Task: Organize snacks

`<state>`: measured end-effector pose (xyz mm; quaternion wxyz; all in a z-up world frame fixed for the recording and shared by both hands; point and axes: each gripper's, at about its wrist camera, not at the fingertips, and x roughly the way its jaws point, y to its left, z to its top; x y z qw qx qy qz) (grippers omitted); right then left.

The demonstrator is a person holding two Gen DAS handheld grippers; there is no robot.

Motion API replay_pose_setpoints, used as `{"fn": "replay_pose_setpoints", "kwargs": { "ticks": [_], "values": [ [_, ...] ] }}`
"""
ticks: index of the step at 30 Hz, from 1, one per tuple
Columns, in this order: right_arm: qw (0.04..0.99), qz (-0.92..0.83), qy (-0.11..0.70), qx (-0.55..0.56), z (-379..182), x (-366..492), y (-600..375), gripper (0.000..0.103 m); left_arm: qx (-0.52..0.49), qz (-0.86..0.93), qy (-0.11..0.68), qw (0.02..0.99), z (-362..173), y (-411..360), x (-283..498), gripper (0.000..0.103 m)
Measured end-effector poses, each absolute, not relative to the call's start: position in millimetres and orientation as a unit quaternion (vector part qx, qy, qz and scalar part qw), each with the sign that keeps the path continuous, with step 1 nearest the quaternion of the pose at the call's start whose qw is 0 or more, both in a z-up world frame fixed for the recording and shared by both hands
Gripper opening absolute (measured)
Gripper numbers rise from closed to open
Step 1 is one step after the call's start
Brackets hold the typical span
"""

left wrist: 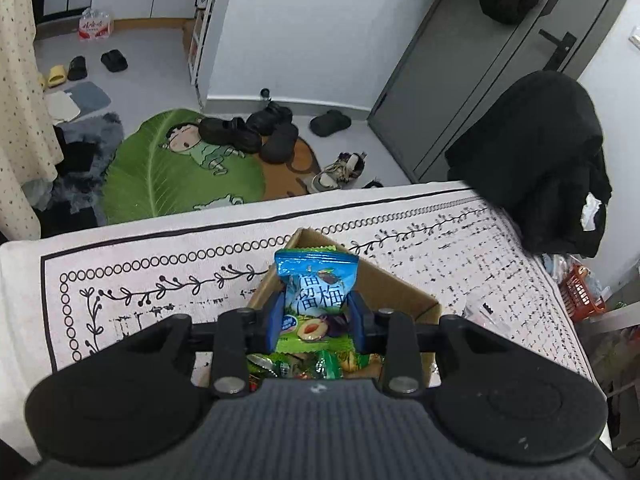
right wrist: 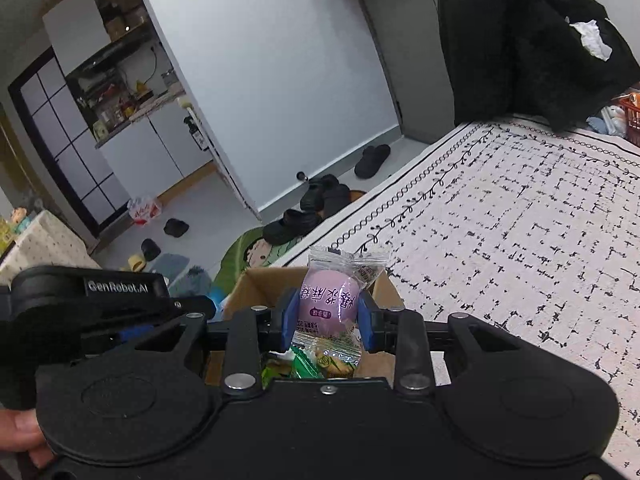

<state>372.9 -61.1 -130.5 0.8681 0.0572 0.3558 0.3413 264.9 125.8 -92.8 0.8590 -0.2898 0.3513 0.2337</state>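
White cloth printed with black vines and rings covered the table (left wrist: 120,272), where an open cardboard box (left wrist: 404,296) stood near the front edge, its bottom strewn with green and yellow snack wrappers (left wrist: 320,364). Over that box the left tongs (left wrist: 316,320) were clenched on a blue and green plum candy packet (left wrist: 316,292), the blue pads (left wrist: 274,320) pressing its sides and the packet standing upright between them. The right tongs (right wrist: 328,316) gripped a clear packet holding a purple egg-shaped snack (right wrist: 330,300), its print upside down, also above the box (right wrist: 256,288) and the loose wrappers (right wrist: 304,364) inside. From the right wrist camera the left tool's black body (right wrist: 100,300) showed just to the left, beside the box, and part of a hand (right wrist: 24,432) appeared at the lower left corner. A black garment (left wrist: 528,152) lay heaped at the far right corner of the table, with an orange basket (left wrist: 580,292) beyond the table's right edge. On the floor past the table lay a green leaf-shaped rug (left wrist: 168,168) with a cartoon figure, several black shoes (left wrist: 256,132), scattered slippers (left wrist: 114,60) and a grey door (left wrist: 480,80).
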Motion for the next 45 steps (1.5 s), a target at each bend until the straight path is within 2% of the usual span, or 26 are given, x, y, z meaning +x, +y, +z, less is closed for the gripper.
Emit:
{"fn": "replay_pose_setpoints", "kwargs": {
  "ticks": [9,12,18,22,24,27,31,33,45],
  "values": [
    [0.866,0.328,0.374,0.053,-130.7,372.3,-55.9,0.034,-0.304,0.225,0.367,0.85,-89.7,138.1,267.7,0.038],
    [0.874,0.308,0.374,0.042,-124.4,367.6,-57.7,0.041,-0.307,0.221,0.369,0.849,-86.2,140.2,266.1,0.044],
    [0.886,0.281,0.368,0.037,-102.4,352.7,-76.5,0.047,-0.316,0.208,0.375,0.847,-79.5,140.0,260.0,0.052],
    [0.886,0.27,0.374,0.047,-93.1,340.3,-86.1,0.051,-0.302,0.195,0.382,0.851,-68.9,138.3,253.7,0.065],
    [0.888,0.268,0.372,0.048,-87.2,332.1,-88.7,0.059,-0.298,0.191,0.382,0.853,-63.6,137.0,248.5,0.071],
    [0.893,0.262,0.364,0.044,-76.6,319.1,-94.2,0.069,-0.292,0.181,0.383,0.857,-55.6,134.8,240.5,0.074],
    [0.894,0.257,0.363,0.051,-64.8,307.8,-105.7,0.075,-0.28,0.175,0.381,0.864,-44.1,131.3,227.5,0.079],
    [0.896,0.253,0.362,0.056,-59.8,300.8,-112.8,0.082,-0.278,0.168,0.378,0.867,-38.7,128.8,220.8,0.081],
    [0.904,0.236,0.35,0.07,-36.4,264.0,-136.8,0.086,-0.25,0.124,0.36,0.89,-12.8,110.6,182.7,0.097]
  ]
}}
